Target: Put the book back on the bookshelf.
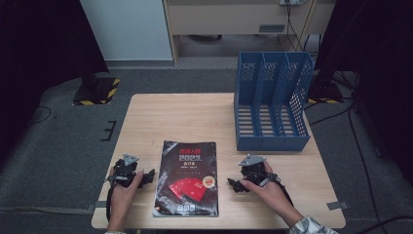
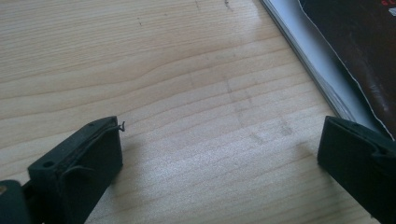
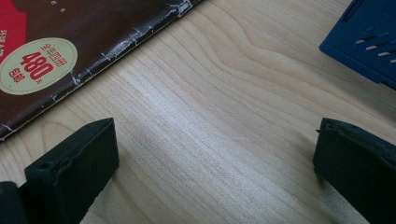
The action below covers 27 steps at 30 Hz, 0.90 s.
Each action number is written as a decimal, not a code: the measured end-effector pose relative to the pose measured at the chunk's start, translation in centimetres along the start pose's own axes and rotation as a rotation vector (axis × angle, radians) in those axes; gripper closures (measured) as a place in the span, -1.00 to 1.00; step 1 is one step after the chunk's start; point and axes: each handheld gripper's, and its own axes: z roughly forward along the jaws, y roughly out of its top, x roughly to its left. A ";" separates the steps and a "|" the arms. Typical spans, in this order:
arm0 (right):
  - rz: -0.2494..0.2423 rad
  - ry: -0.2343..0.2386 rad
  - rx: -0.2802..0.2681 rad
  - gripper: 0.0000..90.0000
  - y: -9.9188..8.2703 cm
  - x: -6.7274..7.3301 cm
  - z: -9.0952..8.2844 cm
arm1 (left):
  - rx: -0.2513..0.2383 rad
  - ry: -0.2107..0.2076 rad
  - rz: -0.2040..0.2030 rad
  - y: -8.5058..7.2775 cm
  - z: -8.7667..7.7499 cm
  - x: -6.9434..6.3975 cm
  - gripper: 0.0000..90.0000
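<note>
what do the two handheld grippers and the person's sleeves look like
Both the left gripper and the right gripper are black, blocky units, each topped with a grey three-cornered plate and trailing a dark cable. Up close, their jaws are thick, matte black rectangular blocks. The right arm wears a shiny silvery-grey sleeve; the left forearm is bare.

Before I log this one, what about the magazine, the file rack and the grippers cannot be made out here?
- Magazine: cover print too small in the high view; both gripper views cut it off at their edges.
- File rack: its side walls hide the slot floors in the high view.
- Left gripper, right gripper: jaw tips small and dark against the table.
</note>
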 end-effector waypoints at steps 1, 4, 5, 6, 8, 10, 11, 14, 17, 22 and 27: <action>0.003 -0.001 -0.001 -0.99 0.0 0.0 0.0 | 0.000 0.001 -0.001 0.0 0.0 0.0 -1.00; 0.008 0.002 -0.005 -0.97 0.0 0.0 0.0 | 0.001 0.008 -0.006 0.1 0.0 -0.1 -1.00; 0.008 0.002 -0.005 -0.97 0.0 0.0 0.0 | 0.001 0.008 -0.006 0.1 0.0 -0.1 -1.00; 0.001 0.006 -0.006 -0.95 -0.1 -0.1 -0.1 | 0.001 0.011 -0.010 0.1 0.1 -0.2 -1.00; 0.001 0.008 -0.008 -0.94 -0.1 -0.1 -0.1 | 0.000 0.011 -0.009 0.1 0.1 -0.2 -1.00; 0.005 0.004 -0.009 -0.74 -0.1 -0.2 -0.4 | -0.001 0.010 -0.011 0.1 0.1 -0.2 -1.00; 0.005 0.004 -0.009 -0.74 -0.1 -0.2 -0.4 | -0.001 0.010 -0.011 0.1 0.1 -0.2 -0.99; 0.022 0.017 -0.033 -0.55 0.2 -0.3 -0.9 | -0.002 0.014 -0.018 0.1 -0.3 -0.2 -0.89; -0.005 0.036 -0.055 -0.24 0.5 0.1 -1.3 | -0.034 -0.006 -0.052 0.4 -1.1 -0.3 -0.83; -0.032 0.100 -0.066 0.03 0.8 1.4 -1.4 | -0.048 -0.034 -0.038 1.0 -1.9 -1.6 -0.80; -0.092 0.143 -0.090 0.26 1.4 3.1 -1.6 | -0.064 -0.057 -0.024 1.4 -2.8 -3.5 -0.74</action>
